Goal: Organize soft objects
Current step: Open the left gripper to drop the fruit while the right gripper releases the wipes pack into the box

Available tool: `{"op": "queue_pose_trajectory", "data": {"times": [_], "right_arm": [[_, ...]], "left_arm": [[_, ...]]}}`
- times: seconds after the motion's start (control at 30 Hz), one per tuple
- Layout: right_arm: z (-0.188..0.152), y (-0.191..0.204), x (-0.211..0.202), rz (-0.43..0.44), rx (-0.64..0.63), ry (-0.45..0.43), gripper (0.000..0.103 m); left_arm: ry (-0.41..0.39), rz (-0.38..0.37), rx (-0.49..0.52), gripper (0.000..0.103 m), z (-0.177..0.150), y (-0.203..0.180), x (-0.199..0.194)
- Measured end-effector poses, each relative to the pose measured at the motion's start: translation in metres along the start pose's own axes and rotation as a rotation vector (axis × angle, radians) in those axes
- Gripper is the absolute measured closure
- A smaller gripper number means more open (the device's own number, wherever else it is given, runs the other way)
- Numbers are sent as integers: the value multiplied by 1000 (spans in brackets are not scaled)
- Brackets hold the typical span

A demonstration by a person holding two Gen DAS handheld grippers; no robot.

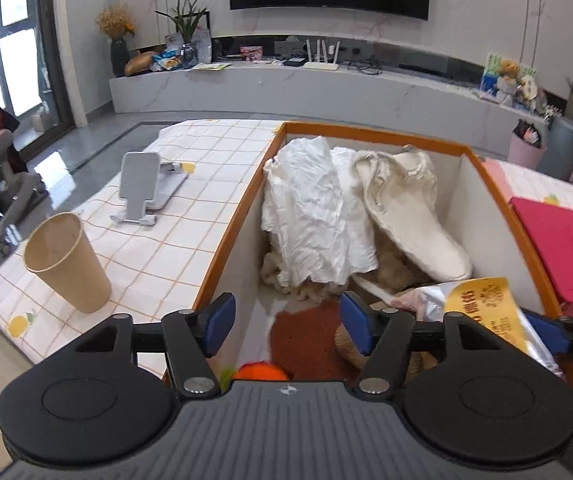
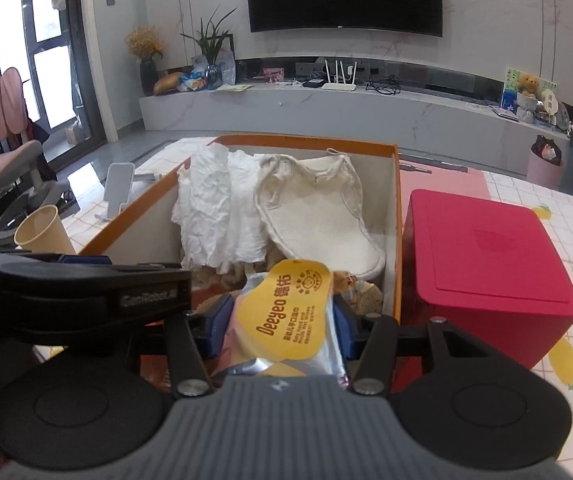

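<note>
Orange-rimmed box [image 2: 396, 216] stands on the checked tabletop [image 1: 158, 248], and both tongs reach over its near end. The right tongs [image 2: 282, 322] are clamped on a wipes pack [image 2: 286, 320] with a yellow label: one blue pad presses each side of it, and the pack sticks forward between the fingers [image 2: 344, 330] over the box's near right part. From the left wrist view the same pack [image 1: 482, 312] shows at the right, just beside the left tongs [image 1: 286, 322] and not between them. The left tongs stand wide apart with nothing gripped; their blue pads [image 1: 220, 322] hang over the box's inside, above a rust-brown cloth [image 1: 306, 340] and something orange [image 1: 262, 372] at the very near edge.

Farther in, a crumpled white cloth [image 1: 306, 208] leans against the left wall, and a cream cloth [image 1: 410, 208] lies beside it toward the right wall, both resting on fluffy beige stuff [image 1: 310, 290] at the bottom.

Outside the box, a paper cup [image 1: 66, 260] stands upright on the left, a phone stand [image 1: 146, 188] beyond it, and a red box [image 2: 486, 264] sits just right of the orange one.
</note>
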State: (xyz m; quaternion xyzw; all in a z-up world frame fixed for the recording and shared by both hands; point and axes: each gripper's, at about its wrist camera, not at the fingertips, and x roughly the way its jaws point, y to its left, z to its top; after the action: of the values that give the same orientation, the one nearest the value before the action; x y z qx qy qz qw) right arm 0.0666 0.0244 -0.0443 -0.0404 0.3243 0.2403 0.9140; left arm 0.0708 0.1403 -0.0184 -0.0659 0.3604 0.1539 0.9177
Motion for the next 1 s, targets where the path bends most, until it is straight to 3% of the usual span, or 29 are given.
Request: {"op": "queue_pose_trajectory", "data": {"times": [0.07, 0.23, 0.43, 0.5, 0.73, 0.87, 1.0], "right_arm": [[1, 1, 0, -5, 1, 4, 52], [8, 5, 6, -32, -27, 22, 52], [25, 14, 13, -96, -86, 40, 52], [32, 13, 15, -79, -97, 58, 52], [59, 7, 47, -45, -114, 202, 52], [56, 20, 66, -51, -221, 330, 52], [50, 32, 71, -73, -349, 397, 52]], "left_arm": [[6, -30, -17, 22, 1, 3, -3], [-28, -82, -60, 22, 3, 14, -21], [-41, -53, -77, 21, 5, 26, -32], [-48, -34, -107, 20, 7, 35, -34], [-51, -26, -233, 20, 8, 65, -35], [-30, -38, -259, 20, 8, 75, -30], [-20, -70, -295, 20, 6, 80, -28]]}}
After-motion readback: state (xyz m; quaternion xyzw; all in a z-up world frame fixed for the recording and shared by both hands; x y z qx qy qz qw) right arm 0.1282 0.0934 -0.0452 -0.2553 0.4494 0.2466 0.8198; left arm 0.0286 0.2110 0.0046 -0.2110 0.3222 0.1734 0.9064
